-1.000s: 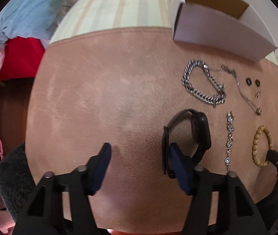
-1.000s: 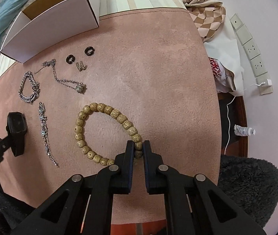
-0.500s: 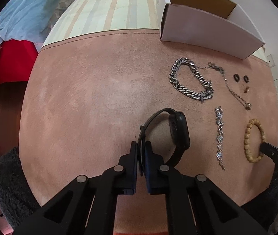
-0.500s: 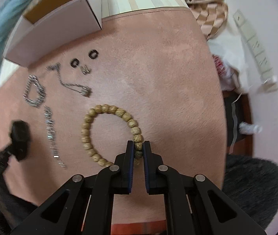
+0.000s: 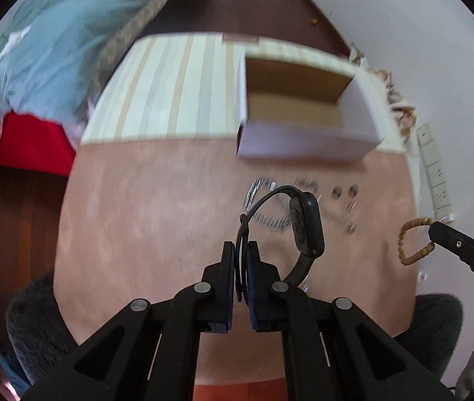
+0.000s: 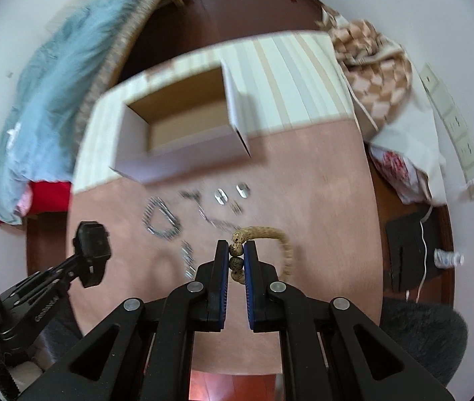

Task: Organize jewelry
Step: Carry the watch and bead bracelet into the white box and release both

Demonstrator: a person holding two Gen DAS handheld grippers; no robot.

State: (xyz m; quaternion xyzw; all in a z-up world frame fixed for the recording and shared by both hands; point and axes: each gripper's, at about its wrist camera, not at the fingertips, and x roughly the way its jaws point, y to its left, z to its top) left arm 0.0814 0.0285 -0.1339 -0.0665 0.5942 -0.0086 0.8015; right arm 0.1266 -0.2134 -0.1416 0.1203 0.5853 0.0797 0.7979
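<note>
My left gripper (image 5: 241, 260) is shut on the strap of a black smartwatch (image 5: 305, 224) and holds it above the pink mat (image 5: 143, 217). My right gripper (image 6: 237, 255) is shut on a wooden bead bracelet (image 6: 277, 237), lifted off the mat; it also shows in the left wrist view (image 5: 410, 240). The watch shows in the right wrist view (image 6: 91, 250) too. An open white cardboard box (image 5: 304, 117) stands at the mat's far edge, its inside bare. A silver chain bracelet (image 6: 161, 217), a thin necklace (image 6: 217, 217), two dark rings (image 6: 230, 193) and a crystal bracelet (image 6: 188, 260) lie blurred on the mat.
A striped cloth (image 5: 170, 93) lies behind the mat. Blue bedding (image 5: 36, 50) is at far left. A checked cloth (image 6: 370, 53) and a white bag (image 6: 407, 153) sit at right, with wall sockets (image 6: 454, 127) beyond. A grey furry seat (image 6: 421, 337) is near.
Both grippers have risen from the mat, the left lifting the watch and the right lifting the bead bracelet. One second ago the left gripper was open; it then shut on the strap.
</note>
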